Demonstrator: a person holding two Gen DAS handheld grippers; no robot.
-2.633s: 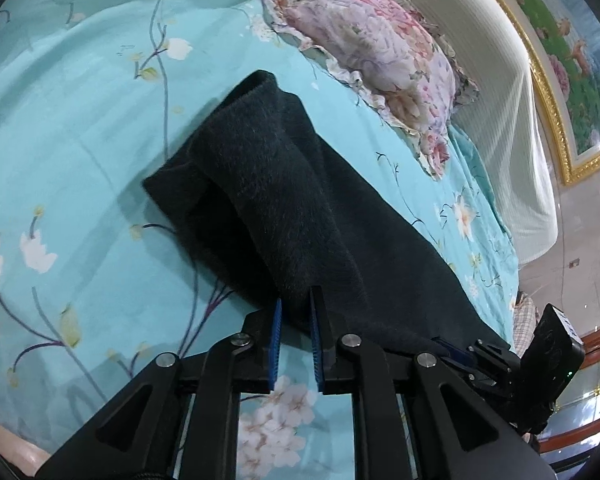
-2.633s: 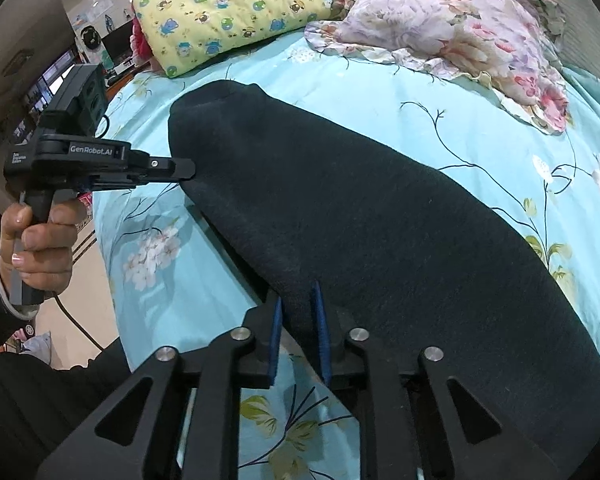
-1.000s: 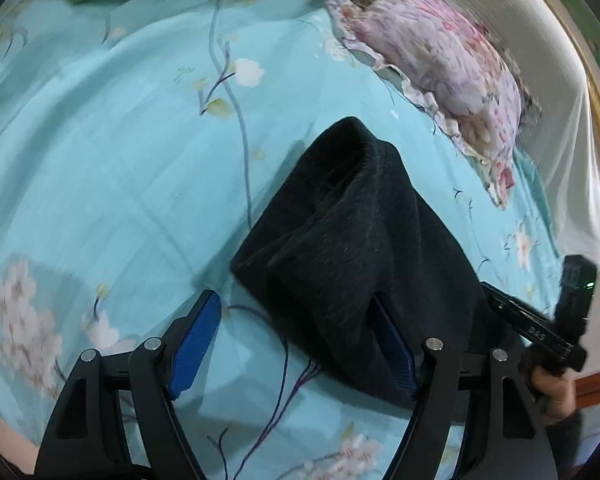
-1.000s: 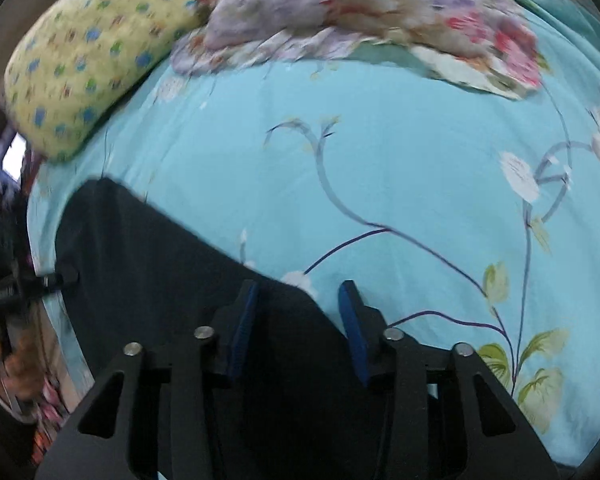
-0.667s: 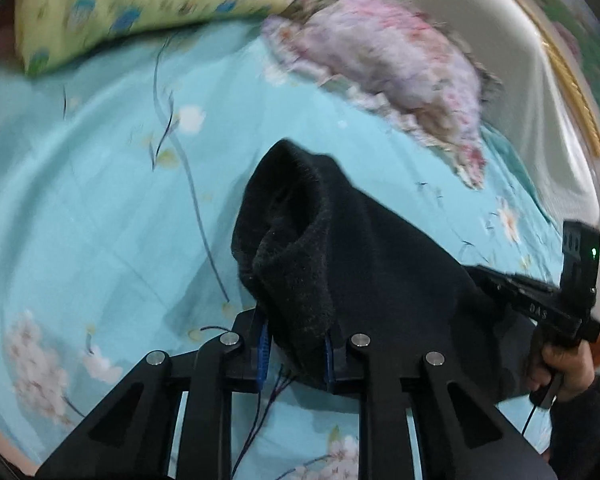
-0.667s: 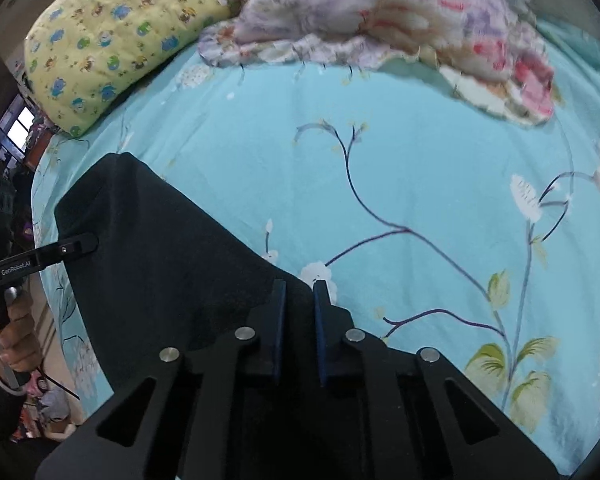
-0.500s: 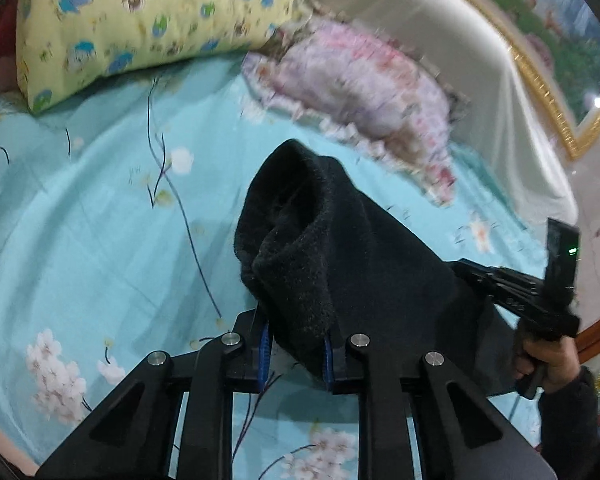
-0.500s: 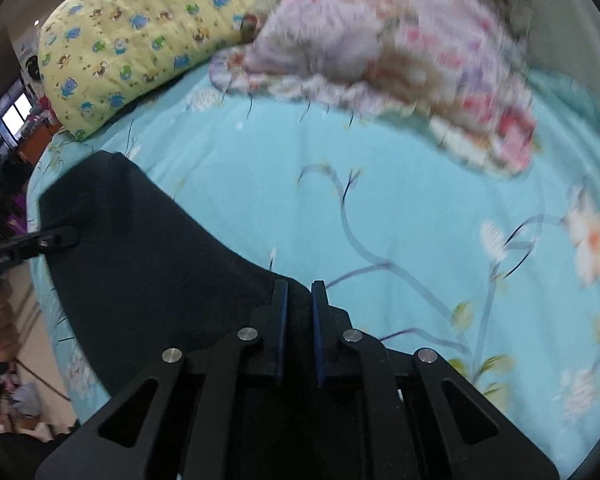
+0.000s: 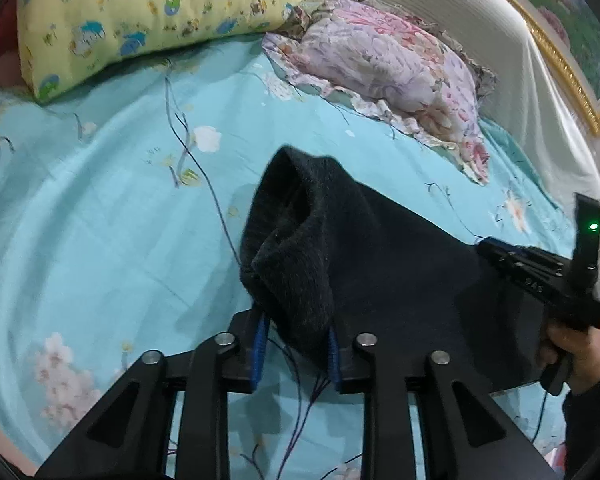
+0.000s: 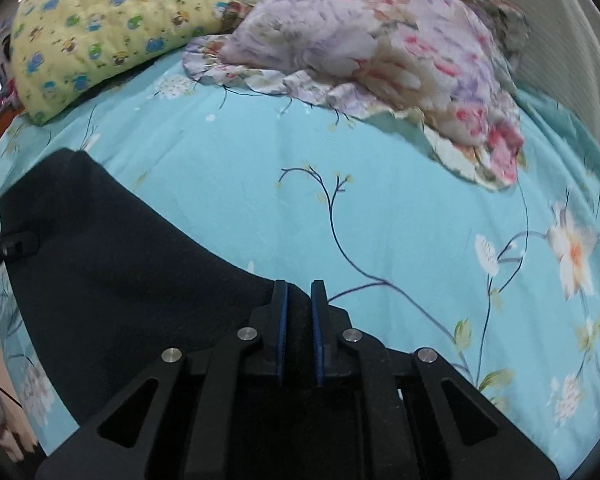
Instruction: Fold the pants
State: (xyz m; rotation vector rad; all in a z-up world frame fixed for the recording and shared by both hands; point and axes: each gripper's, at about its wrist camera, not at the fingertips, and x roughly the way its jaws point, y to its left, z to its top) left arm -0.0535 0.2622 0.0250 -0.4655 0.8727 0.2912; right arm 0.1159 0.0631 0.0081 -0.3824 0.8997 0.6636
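Note:
The dark grey pants (image 9: 380, 248) lie across the turquoise sheet, and their thick folded end is raised and bunched. My left gripper (image 9: 296, 344) pinches that bunched end between its blue pads; its jaws are opening a little, with the cloth still pressed between them. In the right wrist view the pants (image 10: 120, 280) stretch away to the left. My right gripper (image 10: 299, 320) holds their near edge; its jaws are narrow and opening slightly, with fabric between the pads. A hand (image 9: 572, 356) holding the right gripper shows at the right of the left wrist view.
The bed sheet (image 9: 100, 220) is turquoise with a flower print. At the head of the bed lie a yellow cartoon pillow (image 9: 152, 12) and a pink floral pillow (image 9: 388, 60). Behind them are a white covered headboard (image 9: 512, 48) and a gold picture frame (image 9: 580, 92).
A second ago both grippers stood open around the pants' edges. Both have since closed on the cloth and lifted it slightly. The views now tilt up toward the pillows.

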